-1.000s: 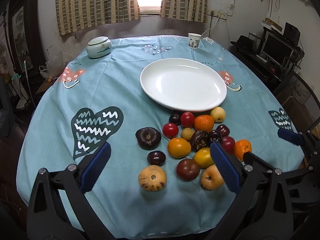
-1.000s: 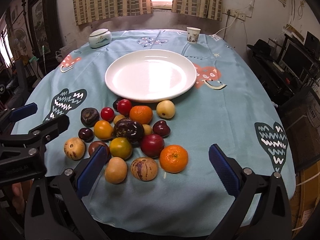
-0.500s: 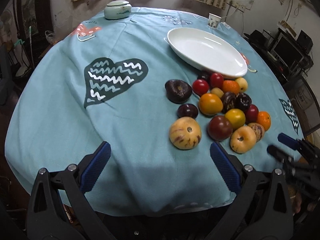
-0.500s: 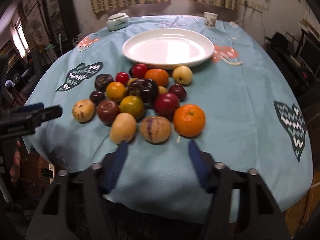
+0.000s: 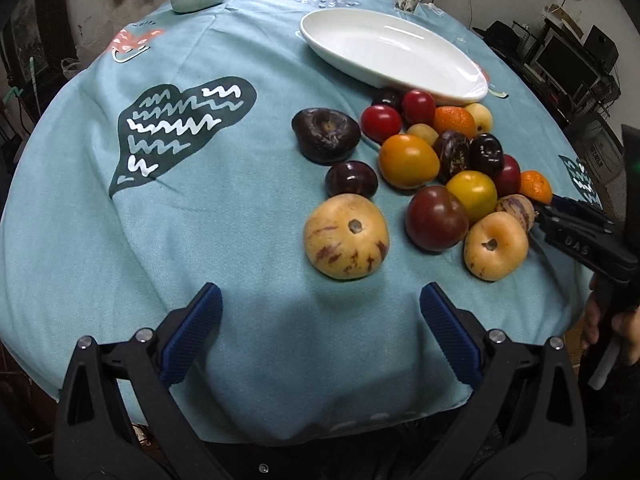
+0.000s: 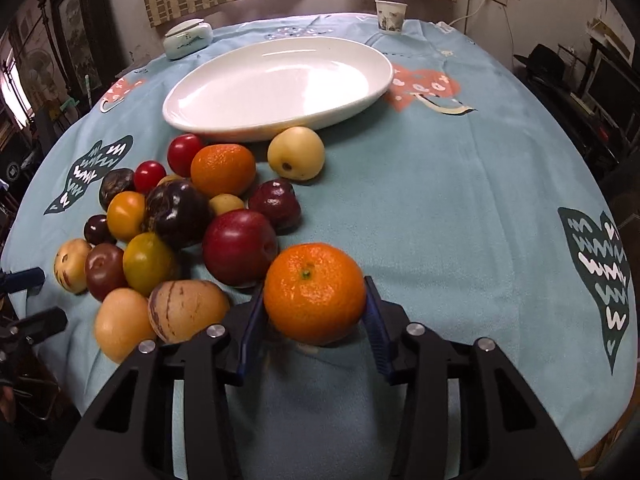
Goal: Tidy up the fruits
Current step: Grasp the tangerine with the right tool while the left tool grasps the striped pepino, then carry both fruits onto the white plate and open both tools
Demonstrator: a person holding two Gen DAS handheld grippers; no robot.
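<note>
Left wrist view: your left gripper (image 5: 320,320) hangs over bare blue tablecloth (image 5: 240,220) with its jaws spread wide and nothing between them. Just ahead lies a pale speckled melon-like fruit (image 5: 346,236), apart from both pads. Past it sits the heap of fruit: a dark plum (image 5: 351,179), a brown-red tomato (image 5: 436,218), an orange tomato (image 5: 408,160), a yellow tomato (image 5: 472,190). The white plate (image 5: 392,56) stands behind the heap, empty. Your right gripper's black fingers (image 5: 576,228) reach in from the right edge, by a mandarin (image 5: 535,186).

Right wrist view: your right gripper (image 6: 314,312) has just been closing, and the mandarin (image 6: 314,292) now sits between its blue pads, both pressed against its sides, resting on the cloth at the near edge of the heap. A red plum (image 6: 239,246) lies just left of it, a striped fruit (image 6: 188,310) lower left. A pale round fruit (image 6: 296,153) touches the plate's (image 6: 276,80) rim. A paper cup (image 6: 390,17) and a lidded bowl (image 6: 188,38) stand far back.
</note>
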